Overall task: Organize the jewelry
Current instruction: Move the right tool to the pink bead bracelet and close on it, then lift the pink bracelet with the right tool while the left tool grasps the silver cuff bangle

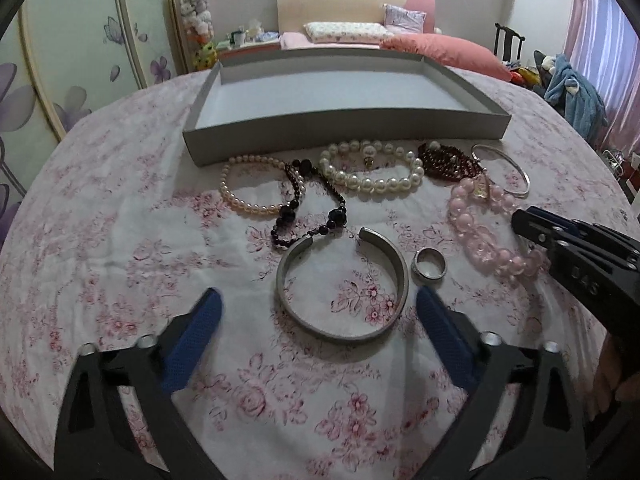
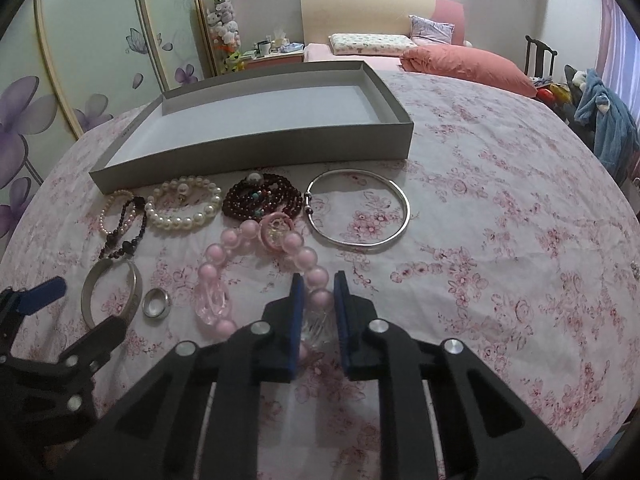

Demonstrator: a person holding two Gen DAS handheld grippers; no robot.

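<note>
Jewelry lies on a floral tablecloth in front of an empty grey tray (image 1: 344, 122) (image 2: 256, 148). My left gripper (image 1: 318, 300) is open, its blue fingers either side of a wide silver cuff (image 1: 344, 334) (image 2: 90, 288). A silver ring (image 1: 429, 269) (image 2: 155, 302) lies beside the cuff. My right gripper (image 2: 318, 280) has its fingers closed around the near beads of the pink bead bracelet (image 2: 248, 240) (image 1: 486, 236), which rests on the cloth. Behind lie a white pearl bracelet (image 1: 376, 178) (image 2: 184, 214), a dark red bead strand (image 1: 448, 162) (image 2: 262, 198), a black bead bracelet (image 1: 304, 204), a small pearl bracelet (image 1: 240, 196) and a thin silver bangle (image 1: 508, 168) (image 2: 360, 210).
The round table's cloth (image 2: 500, 240) stretches bare to the right of the bangle. A bed with pink bedding (image 2: 460, 60) and a chair with clothes (image 2: 600, 120) stand beyond the table. Wardrobe doors (image 2: 100, 40) are at the left.
</note>
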